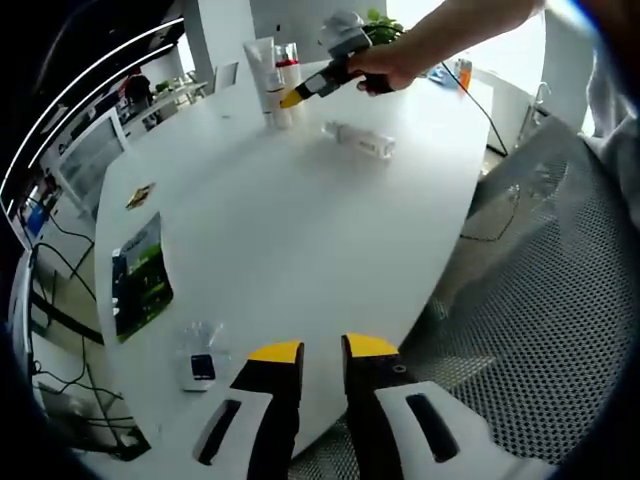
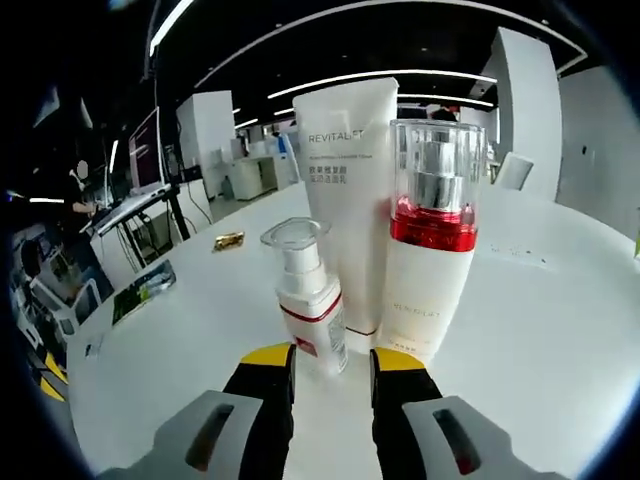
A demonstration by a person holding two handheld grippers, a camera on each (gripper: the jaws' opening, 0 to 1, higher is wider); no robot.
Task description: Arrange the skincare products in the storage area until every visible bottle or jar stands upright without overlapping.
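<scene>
Three skincare containers stand upright: one tall white squeeze tube (image 2: 345, 190), one red-collared white pump bottle (image 2: 430, 250), one small clear-capped pump bottle (image 2: 308, 295). One white tube (image 1: 360, 139) lies flat at upper centre.

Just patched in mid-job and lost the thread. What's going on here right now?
A person is tidying skincare products on a white table. The right gripper, its fingers open and empty, is at the standing group: a white tube, a tall red-collared pump bottle and a small pump bottle. One product lies on its side nearby. The left gripper hangs back, open.
</scene>
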